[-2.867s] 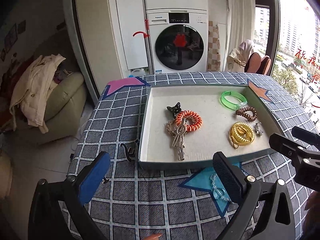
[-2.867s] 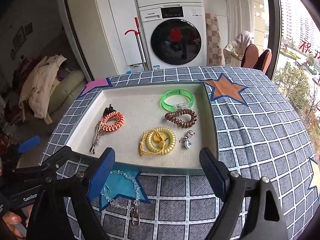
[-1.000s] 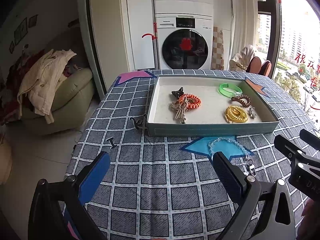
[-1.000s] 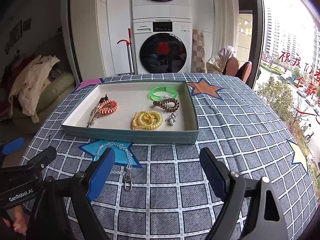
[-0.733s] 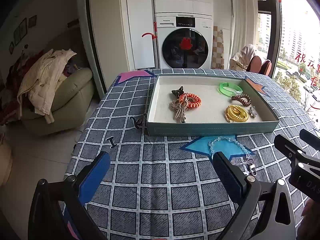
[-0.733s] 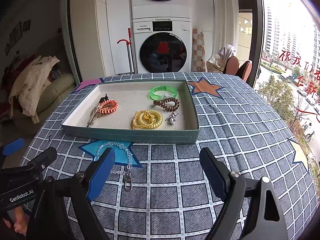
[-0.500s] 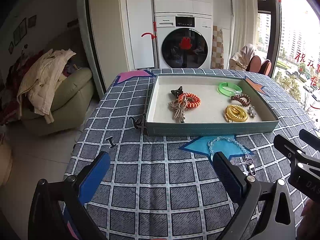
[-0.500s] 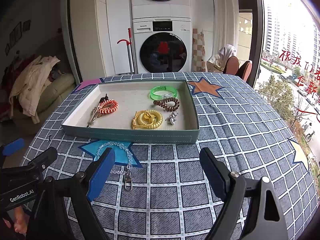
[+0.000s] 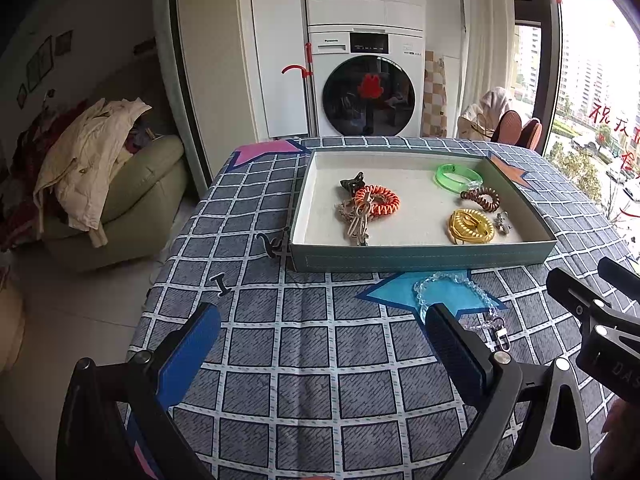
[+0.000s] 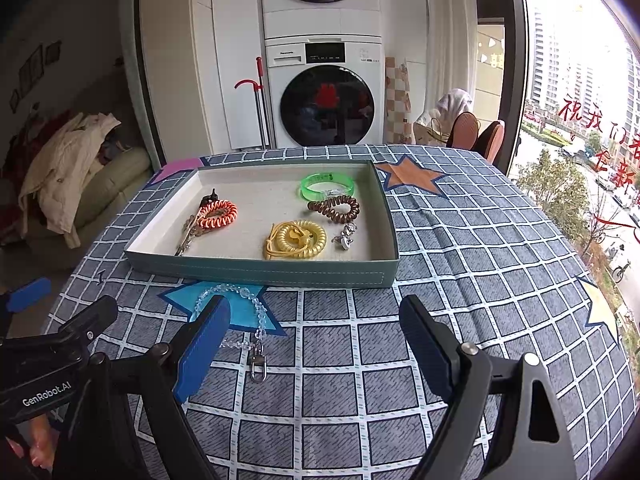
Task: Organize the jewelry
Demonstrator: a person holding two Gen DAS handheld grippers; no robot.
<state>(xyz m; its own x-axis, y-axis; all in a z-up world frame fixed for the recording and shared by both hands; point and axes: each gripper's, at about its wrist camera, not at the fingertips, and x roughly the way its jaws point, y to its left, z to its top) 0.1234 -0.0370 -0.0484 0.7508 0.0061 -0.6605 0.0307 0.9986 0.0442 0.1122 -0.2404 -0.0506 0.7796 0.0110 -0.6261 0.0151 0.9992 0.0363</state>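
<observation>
Both tongs hung released above the checked tablecloth (image 10: pixel 460 248). A clear bead bracelet (image 10: pixel 256 308) lay just ahead of the right gripper (image 10: pixel 316 340), right of the left gripper (image 9: pixel 320 340). Beyond it sat the jewelry tray (image 10: pixel 280 272).

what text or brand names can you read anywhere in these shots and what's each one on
"GenRobot.AI": white print on the left gripper's black body, in the right wrist view.
"DAS", cut off: on the right gripper's body, in the left wrist view.
Washing machine brand and panel: too small.
Red characters on the window: not legible.
</observation>
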